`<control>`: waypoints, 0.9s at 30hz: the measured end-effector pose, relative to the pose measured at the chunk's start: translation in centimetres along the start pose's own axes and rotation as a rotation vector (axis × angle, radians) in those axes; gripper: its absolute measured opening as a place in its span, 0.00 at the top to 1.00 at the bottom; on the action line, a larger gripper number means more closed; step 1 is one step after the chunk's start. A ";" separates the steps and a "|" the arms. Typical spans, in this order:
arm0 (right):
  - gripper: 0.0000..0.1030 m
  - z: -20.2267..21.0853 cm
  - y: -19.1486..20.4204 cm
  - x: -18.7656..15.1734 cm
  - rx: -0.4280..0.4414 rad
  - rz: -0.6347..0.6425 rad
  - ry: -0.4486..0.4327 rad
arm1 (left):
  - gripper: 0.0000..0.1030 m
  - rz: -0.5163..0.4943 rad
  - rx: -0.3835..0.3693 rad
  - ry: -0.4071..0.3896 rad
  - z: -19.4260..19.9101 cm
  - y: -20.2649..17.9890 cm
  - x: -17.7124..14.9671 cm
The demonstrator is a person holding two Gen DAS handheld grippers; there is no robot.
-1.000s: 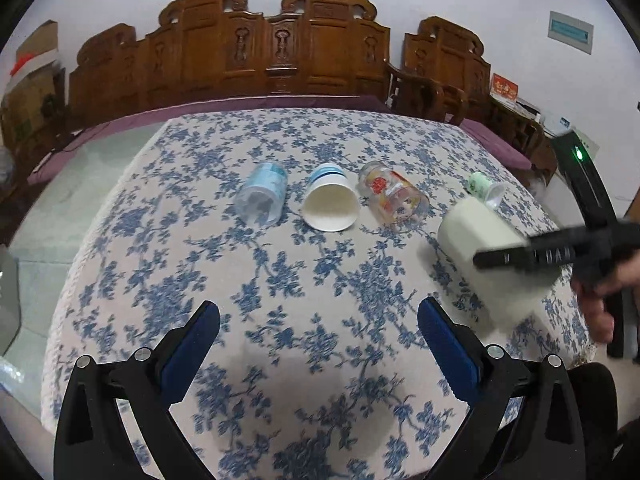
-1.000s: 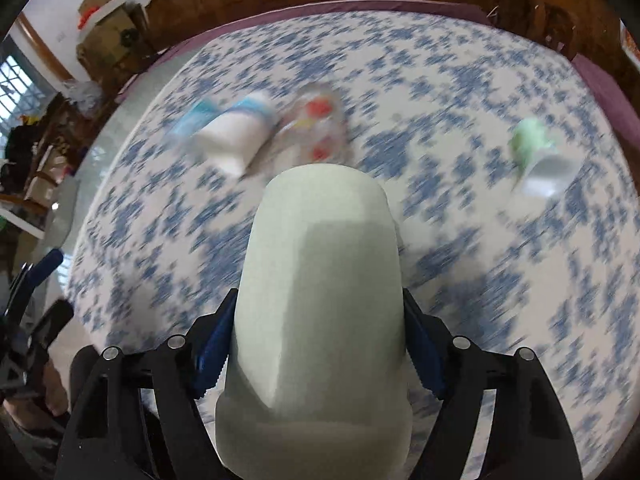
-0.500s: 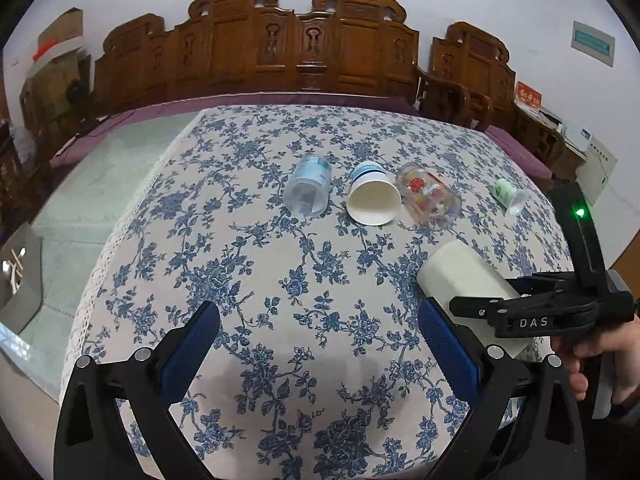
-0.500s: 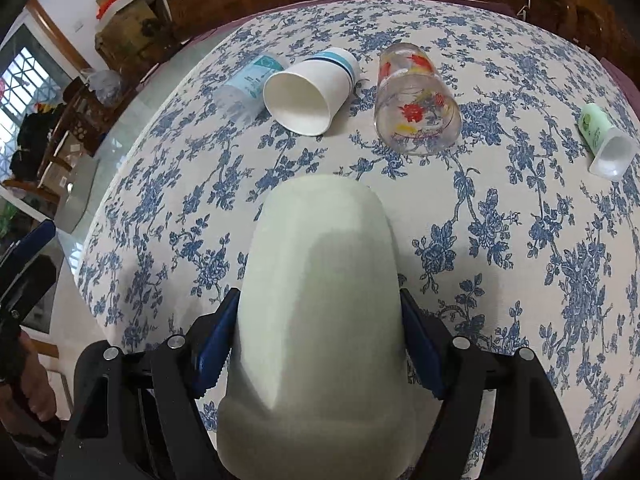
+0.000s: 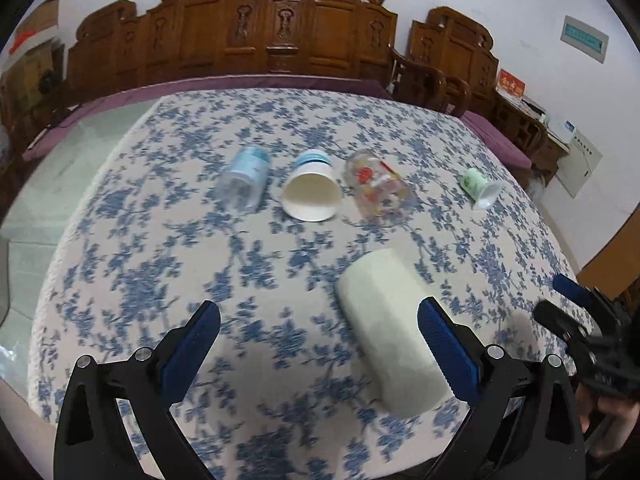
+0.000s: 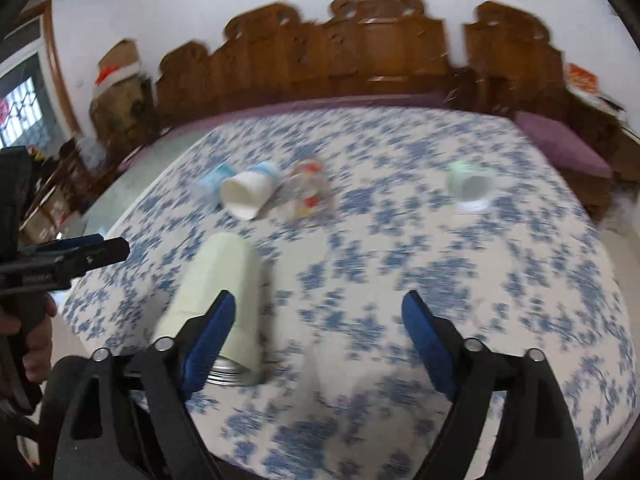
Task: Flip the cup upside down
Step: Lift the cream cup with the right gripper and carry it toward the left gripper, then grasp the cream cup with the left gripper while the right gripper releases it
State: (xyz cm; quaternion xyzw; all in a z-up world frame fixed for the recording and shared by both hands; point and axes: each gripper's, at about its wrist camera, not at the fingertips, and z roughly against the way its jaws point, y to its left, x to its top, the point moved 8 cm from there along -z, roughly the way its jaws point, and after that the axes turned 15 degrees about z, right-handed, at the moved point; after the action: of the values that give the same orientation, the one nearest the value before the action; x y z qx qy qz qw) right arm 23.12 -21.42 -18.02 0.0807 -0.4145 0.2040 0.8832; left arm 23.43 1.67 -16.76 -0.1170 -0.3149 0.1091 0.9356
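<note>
A pale green cup [image 5: 390, 332] stands mouth down on the floral tablecloth near the front edge; it also shows in the right wrist view [image 6: 218, 304] with a metal rim at its bottom. My right gripper [image 6: 316, 338] is open and empty, just right of the cup, its left finger in front of the cup. It shows at the far right of the left wrist view [image 5: 576, 308]. My left gripper [image 5: 320, 344] is open and empty, with the cup just inside its right finger.
Lying on their sides mid-table are a clear blue-labelled cup [image 5: 244, 180], a white paper cup [image 5: 311, 192], a printed glass [image 5: 378, 188] and a small green cup [image 5: 480, 188]. Carved wooden chairs [image 5: 280, 32] line the far side. The table's front edge [image 5: 40, 420] is near.
My right gripper has opened and let go of the pale green cup, which now stands mouth down on the table. The gripper has pulled back and to the right.
</note>
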 end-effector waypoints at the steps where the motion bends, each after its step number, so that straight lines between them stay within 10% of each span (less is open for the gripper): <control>1: 0.09 0.2 -0.7 -0.5 -0.019 -0.003 -0.003 | 0.08 0.005 0.003 0.018 -0.7 -0.6 0.1; 27: 0.02 0.6 -3.3 -2.1 0.011 -0.065 -0.055 | 0.19 0.196 0.045 0.425 -11.4 -4.7 -1.9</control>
State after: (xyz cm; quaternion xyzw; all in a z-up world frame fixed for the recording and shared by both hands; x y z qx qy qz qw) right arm 22.91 -25.16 -19.11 0.1046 -0.4345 0.1754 0.8772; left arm 29.53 -5.01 -25.33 -0.1463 -0.0955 0.1796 0.9681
